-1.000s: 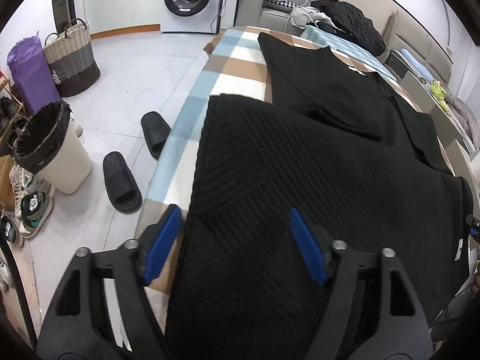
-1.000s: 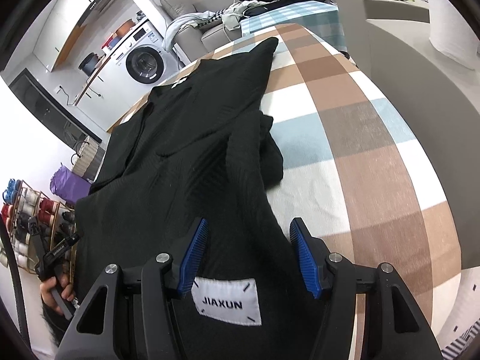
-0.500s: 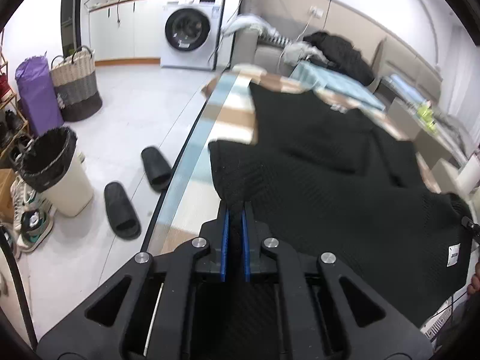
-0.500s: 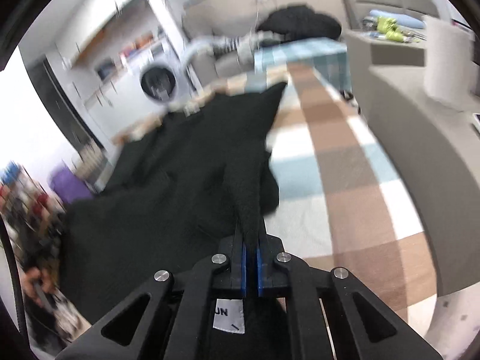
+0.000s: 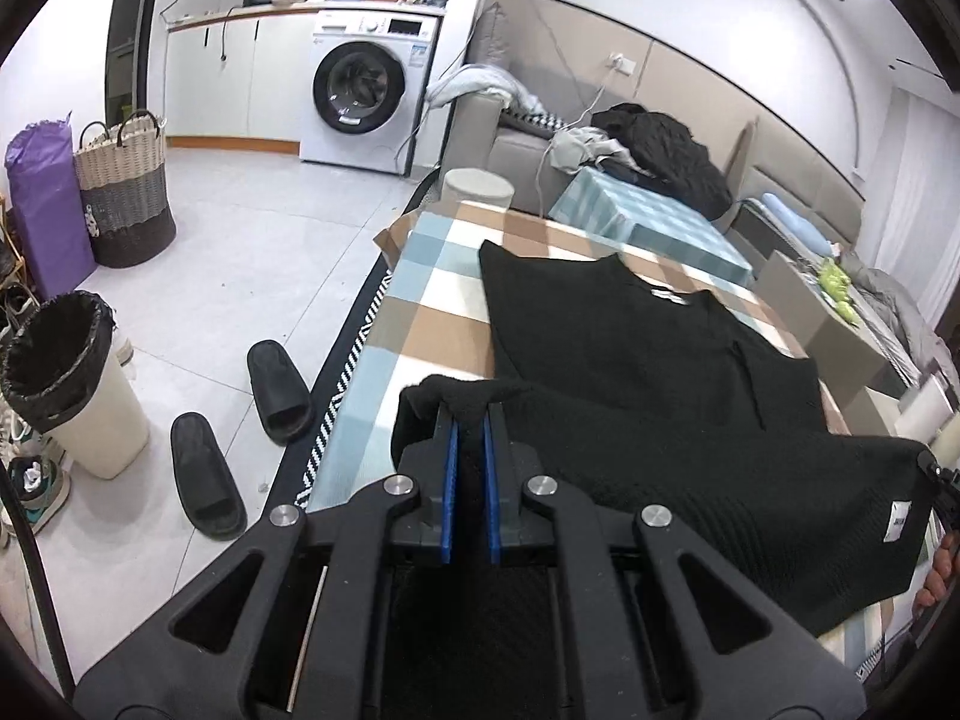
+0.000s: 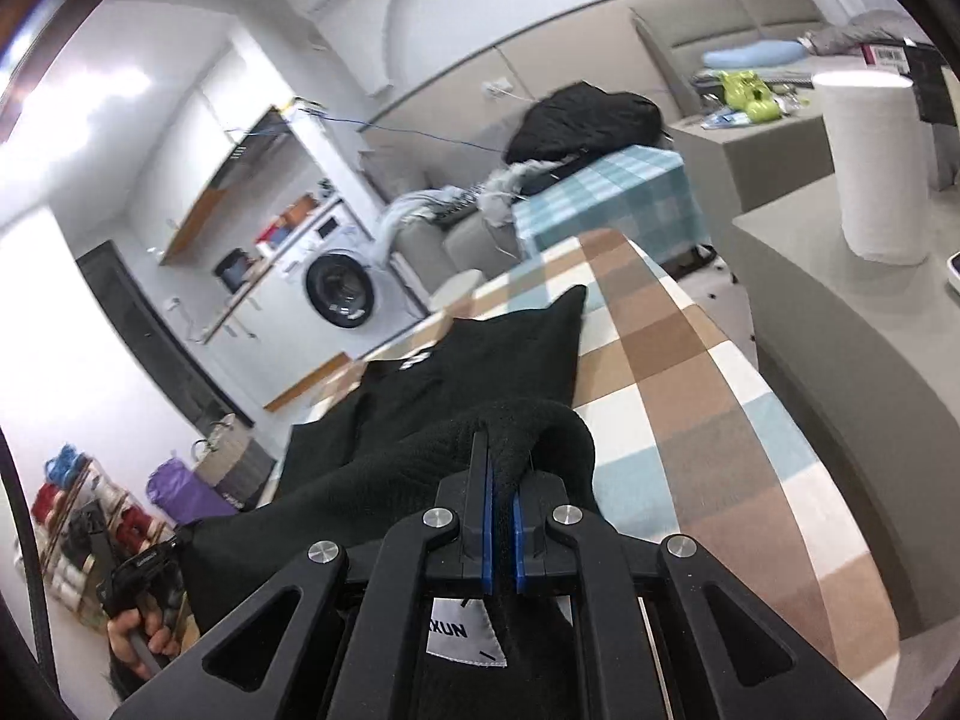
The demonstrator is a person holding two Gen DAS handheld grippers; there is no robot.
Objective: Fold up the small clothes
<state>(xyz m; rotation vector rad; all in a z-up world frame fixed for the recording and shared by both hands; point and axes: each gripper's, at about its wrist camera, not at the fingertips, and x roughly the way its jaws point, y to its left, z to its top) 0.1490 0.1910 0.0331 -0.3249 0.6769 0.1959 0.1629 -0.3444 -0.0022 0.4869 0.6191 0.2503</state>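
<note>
Left wrist view: your left gripper (image 5: 470, 420) and right gripper (image 6: 501, 468) now pinch the black sweater's (image 5: 630, 360) hem, lifted toward twelve o'clock, ready to fold.

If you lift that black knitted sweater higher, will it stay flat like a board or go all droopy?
Probably droopy. The black knitted sweater already bunches into soft folds where the left claw and right claw pinch it, and it hangs between them. It likely won't slip: the ribbed knit looks grippy. The thick knit may feel a bit heavy.
</note>
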